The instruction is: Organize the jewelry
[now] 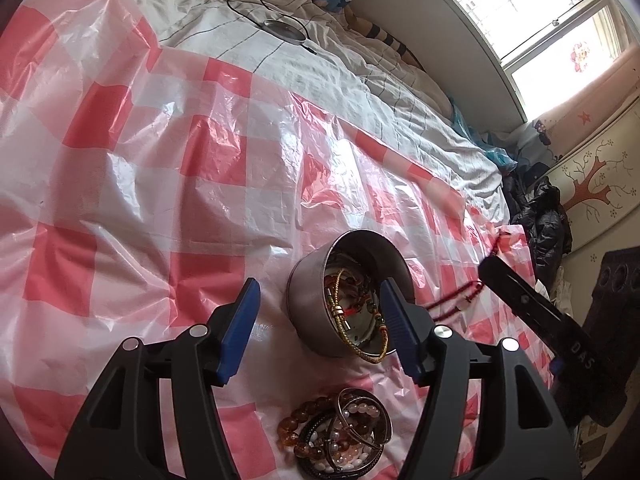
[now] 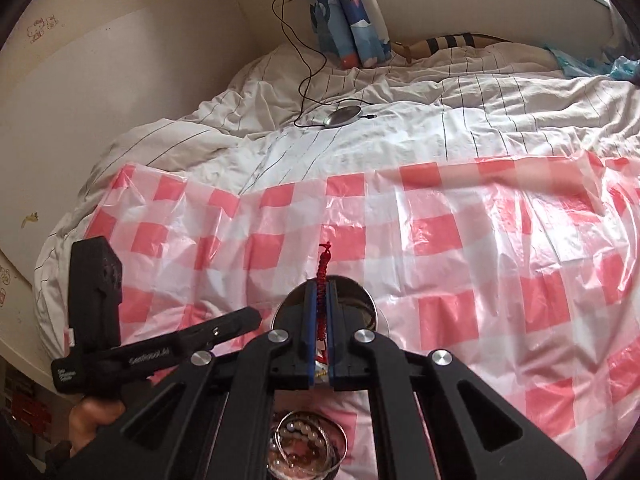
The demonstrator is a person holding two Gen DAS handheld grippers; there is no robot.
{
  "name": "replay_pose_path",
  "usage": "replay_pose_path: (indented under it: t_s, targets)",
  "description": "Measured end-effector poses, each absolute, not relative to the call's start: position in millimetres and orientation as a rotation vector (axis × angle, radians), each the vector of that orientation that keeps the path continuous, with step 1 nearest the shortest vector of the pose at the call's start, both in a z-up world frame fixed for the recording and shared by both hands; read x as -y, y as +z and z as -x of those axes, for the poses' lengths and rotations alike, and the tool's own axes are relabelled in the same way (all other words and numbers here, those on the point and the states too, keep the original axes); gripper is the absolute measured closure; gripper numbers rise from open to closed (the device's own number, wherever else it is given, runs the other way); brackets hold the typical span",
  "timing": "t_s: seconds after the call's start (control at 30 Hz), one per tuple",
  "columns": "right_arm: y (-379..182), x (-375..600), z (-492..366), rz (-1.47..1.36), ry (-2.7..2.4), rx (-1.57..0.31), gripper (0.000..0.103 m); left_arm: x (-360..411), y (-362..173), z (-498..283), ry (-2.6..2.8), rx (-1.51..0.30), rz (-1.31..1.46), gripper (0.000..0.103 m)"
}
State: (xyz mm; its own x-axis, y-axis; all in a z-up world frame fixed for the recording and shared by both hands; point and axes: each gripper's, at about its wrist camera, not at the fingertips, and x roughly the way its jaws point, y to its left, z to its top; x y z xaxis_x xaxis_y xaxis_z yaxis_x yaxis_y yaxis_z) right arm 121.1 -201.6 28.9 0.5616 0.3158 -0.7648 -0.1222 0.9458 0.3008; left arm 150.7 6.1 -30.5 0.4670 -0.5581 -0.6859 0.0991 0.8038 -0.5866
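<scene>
A steel bowl [image 1: 304, 280] holding gold and beaded bracelets stands on the pink-checked plastic sheet [image 1: 132, 184]. My left gripper [image 1: 320, 332] is open, its blue pads [image 1: 240, 332] on either side of the bowl's near part; the left pad is clear of the bowl. A pile of bracelets [image 1: 340, 432] lies just below. My right gripper [image 2: 320, 292] is shut on a red bead strand [image 2: 321, 300], whose knotted red tail sticks out past the tips. In the left wrist view that strand [image 1: 448, 308] trails from the right gripper [image 1: 486, 266] to the sheet. The bowl [image 2: 360, 300] sits behind the right fingers.
Beyond the sheet lies a rumpled striped white duvet [image 2: 500, 120] with a round silver disc [image 2: 344, 116] on a black cable. A wall [image 2: 100, 100] bounds the bed on one side. Dark clothes [image 1: 540, 216] are heaped past the other edge. A hand [image 2: 92, 420] holds the left gripper [image 2: 160, 352].
</scene>
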Motion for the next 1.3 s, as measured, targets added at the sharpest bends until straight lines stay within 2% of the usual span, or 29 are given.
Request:
replay_pose_path:
  t_s: [0.03, 0.07, 0.1, 0.13, 0.17, 0.37, 0.47, 0.53, 0.63, 0.73, 1.03, 1.3]
  targets:
    - [17.7, 197.5, -130.2, -0.217, 0.260, -0.985, 0.098, -6.9, -30.3, -150.4, -0.426, -1.013, 0.512, 0.044]
    - [7.0, 196.2, -134.9, -0.215, 0.250, -1.017, 0.090, -7.4, -29.9, -149.9, -0.427, -1.014, 0.507, 0.044]
    - [-0.6, 196.0, -135.9, -0.224, 0.239, -1.033, 0.060, -7.8, -29.3, -149.4, -0.429, -1.016, 0.498, 0.043]
    - [-4.9, 198.1, -130.5, -0.238, 0.236, -1.017, 0.046, -7.8, -28.2, -148.5, -0.433, -1.018, 0.486, 0.043]
    - [-4.1, 200.2, -123.2, -0.244, 0.228, -0.990, 0.040, -8.4, -27.0, -146.8, -0.439, -1.019, 0.470, 0.043]
    - [3.6, 220.4, -58.1, -0.277, 0.210, -0.899, 0.035, -7.1, -21.8, -127.5, -0.486, -1.036, 0.329, 0.039]
    - [-0.8, 214.6, -21.0, -0.217, 0.231, -0.879, 0.027, -9.2, -22.4, -117.4, -0.507, -1.051, 0.286, 0.039]
    - [-8.1, 222.7, -4.0, -0.295, 0.219, -0.885, 0.020, -7.4, -23.5, -112.0, -0.538, -1.069, 0.267, 0.038]
    - [-13.8, 235.8, 3.4, -0.386, 0.191, -0.897, 0.019, -0.6, -31.9, -108.1, -0.564, -1.121, 0.259, 0.037]
    - [-13.8, 254.0, 3.4, -0.457, 0.146, -0.872, 0.009, 12.8, -41.9, -104.8, -0.596, -1.171, 0.251, 0.037]
    - [-37.9, 300.6, 0.3, -0.709, 0.083, -0.913, 0.009, 45.4, -54.8, -94.5, -0.592, -1.214, 0.155, 0.037]
    - [-41.3, 300.6, -2.5, -0.723, 0.078, -0.935, 0.009, 61.8, -56.7, -96.8, -0.597, -1.229, 0.143, 0.037]
